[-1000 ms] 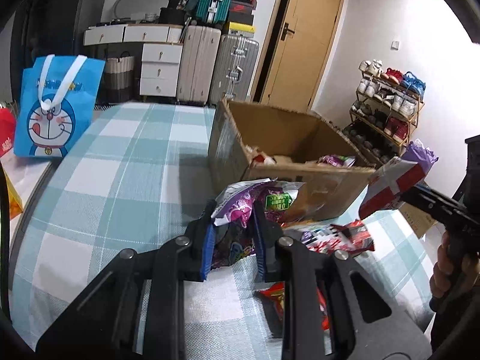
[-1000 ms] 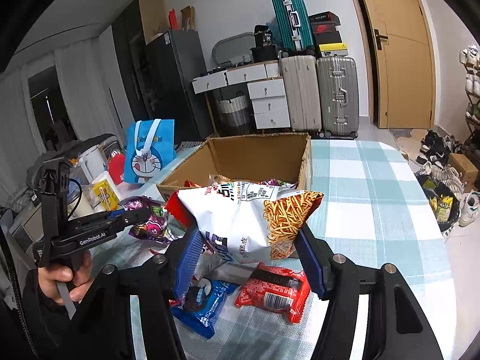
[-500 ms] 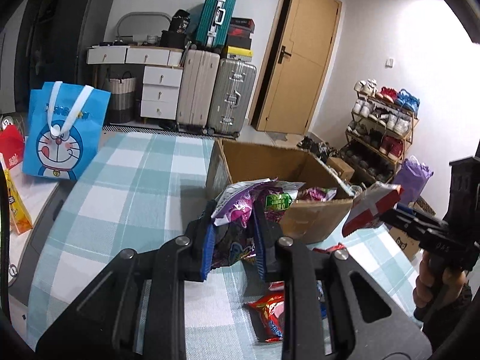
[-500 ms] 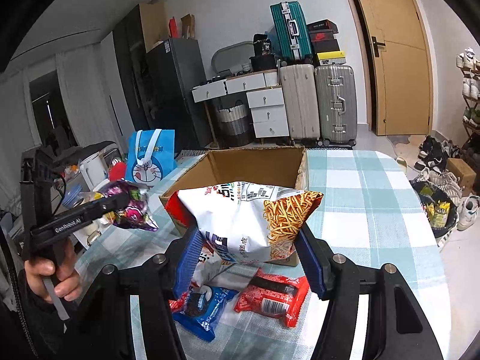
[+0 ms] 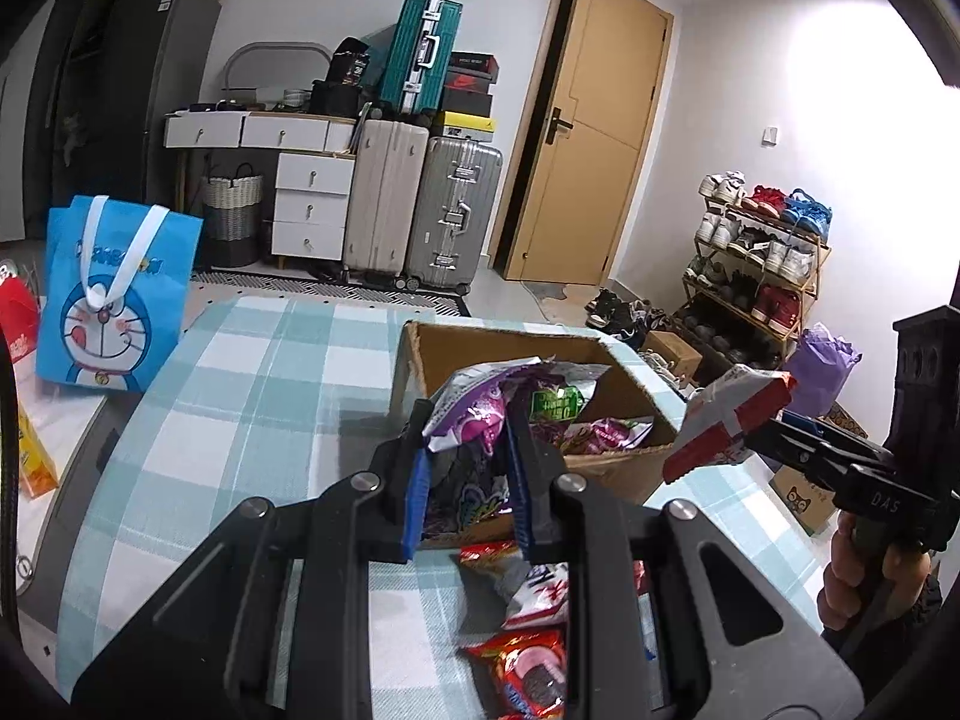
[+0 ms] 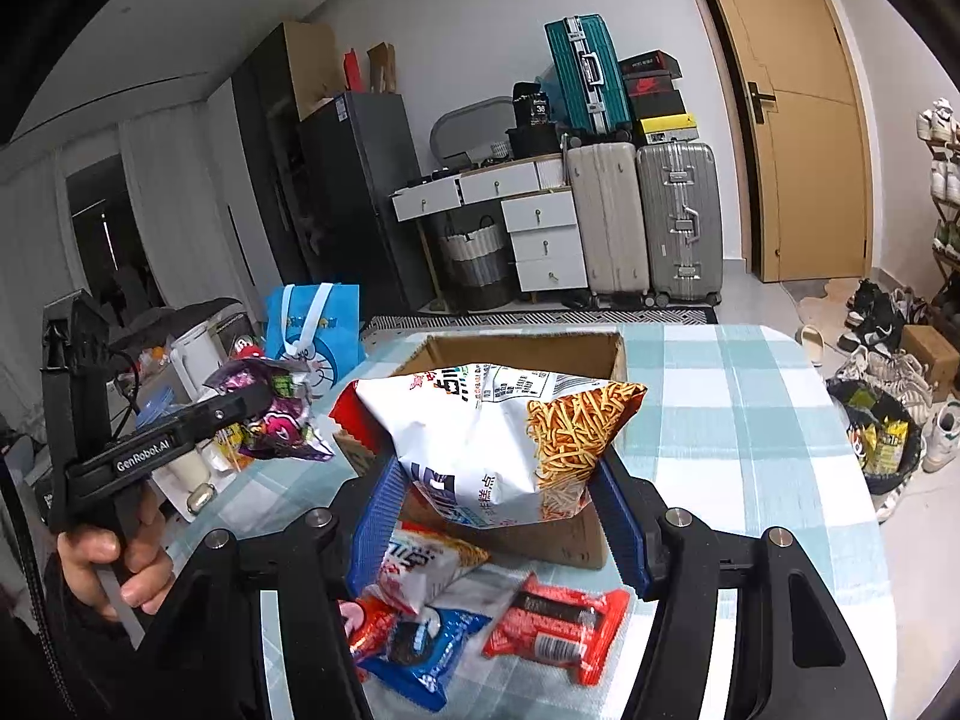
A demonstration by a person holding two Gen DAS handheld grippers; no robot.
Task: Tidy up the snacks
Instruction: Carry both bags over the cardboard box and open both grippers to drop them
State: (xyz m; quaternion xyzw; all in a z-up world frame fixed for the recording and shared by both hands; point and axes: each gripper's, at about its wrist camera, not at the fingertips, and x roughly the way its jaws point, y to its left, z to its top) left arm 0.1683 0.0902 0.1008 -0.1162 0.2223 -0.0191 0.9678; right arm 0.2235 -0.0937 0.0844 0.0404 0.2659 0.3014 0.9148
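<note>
Checked cloth covers the table (image 6: 750,396), and near its far edge an open cardboard box (image 6: 528,348) waits, a few packets already lying inside. Two snack bags are held aloft in front of that box. The purple bag (image 5: 474,420) is clenched between the blue pads of the left gripper (image 5: 465,474), and the box mouth lies just ahead and slightly below it. The white bag of fried sticks (image 6: 504,438) is grasped across its width by the right gripper (image 6: 498,516), its long axis lying crosswise, the box directly behind and beneath it. The right gripper is judged the nearer to the opening; a short push forward is needed before either bag can be dropped in.

On the near edge of the table, loose packets are left waiting: a red wrapper (image 6: 558,630), a blue cookie pack (image 6: 420,654) and a white-and-red bag (image 6: 426,564). Much of that pile is hidden behind the gripper frames, and the box floor is largely blocked by the held bags.
</note>
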